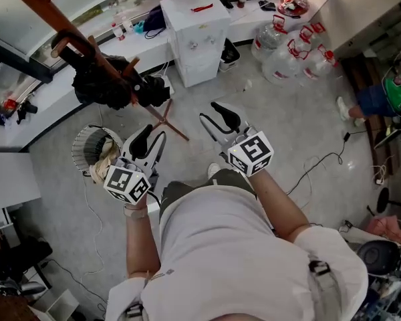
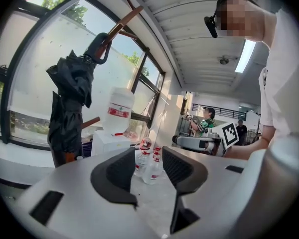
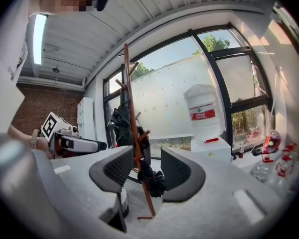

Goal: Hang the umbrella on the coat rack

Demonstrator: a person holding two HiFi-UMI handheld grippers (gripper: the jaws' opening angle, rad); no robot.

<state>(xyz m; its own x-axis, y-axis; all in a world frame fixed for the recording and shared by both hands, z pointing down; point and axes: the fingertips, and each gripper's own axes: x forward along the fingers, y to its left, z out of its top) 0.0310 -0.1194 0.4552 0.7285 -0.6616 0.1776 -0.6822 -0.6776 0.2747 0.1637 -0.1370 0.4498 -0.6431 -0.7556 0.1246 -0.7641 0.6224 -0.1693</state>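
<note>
One umbrella (image 1: 108, 84), black and folded, already hangs by its hooked handle (image 2: 101, 46) from a peg of the one wooden coat rack (image 1: 52, 13). Its bunched cloth lies against the pole and it is well clear of the floor. By this showing the task's main step is done; what is left, at most, is to draw away. Two grippers are counted. The left hand-held gripper (image 1: 152, 139) and the right hand-held gripper (image 1: 217, 118) are both held close to the person's body, well apart from the rack. Each has its jaws drawn in to a narrow gap and holds nothing; the rack and umbrella appear only in the distance past the right one's jaws. Also counted are one water dispenser (image 1: 197, 39) with one bottle on top, about four large water jugs (image 1: 284, 62) on the floor beside it, and one wire basket (image 1: 77, 146) near the rack's foot.
</note>
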